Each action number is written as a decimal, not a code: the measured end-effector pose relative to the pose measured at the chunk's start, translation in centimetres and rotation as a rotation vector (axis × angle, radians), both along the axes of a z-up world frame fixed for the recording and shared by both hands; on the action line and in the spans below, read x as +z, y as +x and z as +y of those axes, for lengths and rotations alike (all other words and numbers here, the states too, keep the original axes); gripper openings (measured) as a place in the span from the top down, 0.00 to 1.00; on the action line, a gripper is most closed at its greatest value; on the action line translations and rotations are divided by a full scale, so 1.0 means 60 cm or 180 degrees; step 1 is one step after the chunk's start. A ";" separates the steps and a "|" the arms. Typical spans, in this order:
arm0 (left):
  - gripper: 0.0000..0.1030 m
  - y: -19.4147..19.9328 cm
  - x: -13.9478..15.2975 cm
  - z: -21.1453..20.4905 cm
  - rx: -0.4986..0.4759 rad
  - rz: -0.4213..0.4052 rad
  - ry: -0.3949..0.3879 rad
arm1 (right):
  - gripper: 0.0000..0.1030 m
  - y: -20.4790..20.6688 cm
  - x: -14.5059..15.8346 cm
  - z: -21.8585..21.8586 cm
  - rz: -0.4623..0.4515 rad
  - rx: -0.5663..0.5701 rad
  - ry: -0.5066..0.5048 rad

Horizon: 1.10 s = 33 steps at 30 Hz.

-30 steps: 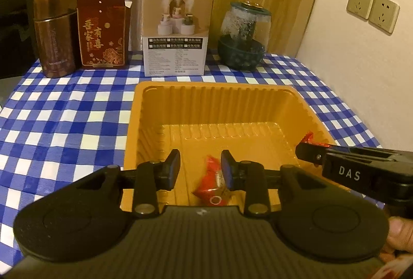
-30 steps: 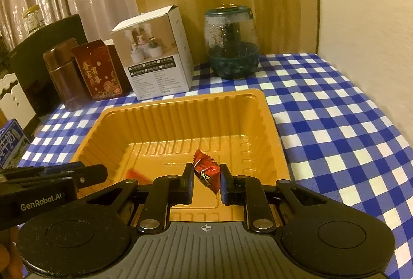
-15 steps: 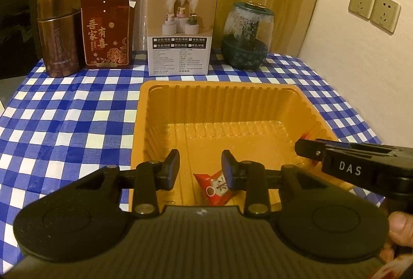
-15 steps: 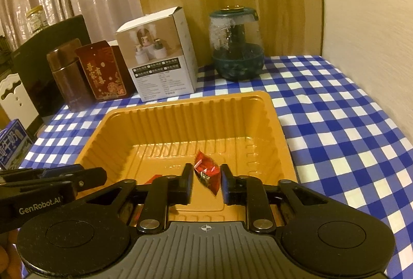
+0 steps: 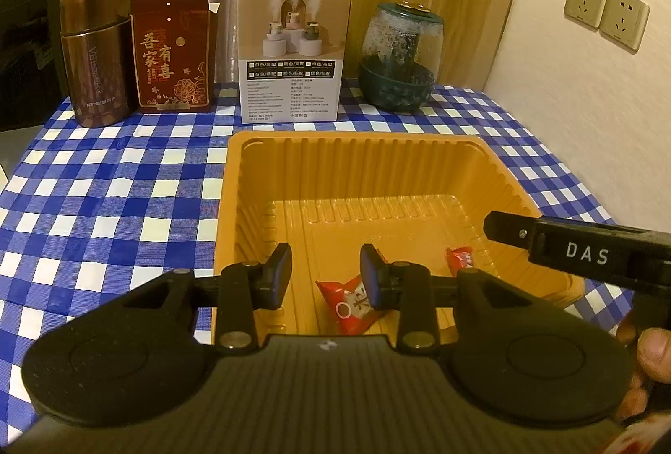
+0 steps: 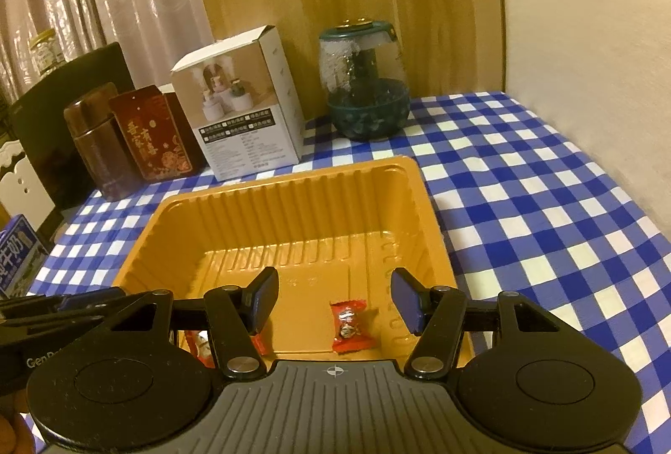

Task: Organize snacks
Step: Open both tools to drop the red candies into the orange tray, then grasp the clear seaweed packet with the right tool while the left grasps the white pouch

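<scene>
While the jaws of the right gripper [image 6: 333, 301] are opening, the small red wrapped candy [image 6: 349, 324] lies loose between them on the floor of the ribbed orange plastic tray [image 6: 289, 198]. The left gripper [image 5: 325, 271] stands narrowly open, empty, above another red candy [image 5: 350, 301]. The far tray floor is free.

**Both grippers low in frame, right one spreading**

The left gripper [image 5: 325, 275] sits at the bottom centre of its own view, angled downward, its jaws a modest gap apart with nothing pinched. The right gripper [image 6: 333, 301] fills the bottom of its view, jaws opening, clamping nothing. A fingertip [image 5: 654, 349] shows at the lower right edge.
</scene>
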<state>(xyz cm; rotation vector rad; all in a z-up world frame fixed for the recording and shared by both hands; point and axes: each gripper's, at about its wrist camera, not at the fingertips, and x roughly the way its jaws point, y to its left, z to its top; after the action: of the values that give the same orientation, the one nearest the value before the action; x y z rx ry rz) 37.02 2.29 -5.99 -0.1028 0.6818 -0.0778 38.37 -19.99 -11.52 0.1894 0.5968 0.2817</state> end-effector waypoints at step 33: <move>0.47 -0.087 0.043 -0.011 -0.0062 -0.0195 0.0159 | 0.30 -0.083 0.044 -0.052 -0.0332 -0.0181 -0.0098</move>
<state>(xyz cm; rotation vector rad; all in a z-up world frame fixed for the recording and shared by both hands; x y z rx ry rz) 31.83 1.62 -3.40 -0.0456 0.6230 -0.0821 33.41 -23.12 -8.87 0.1609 0.4915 0.2259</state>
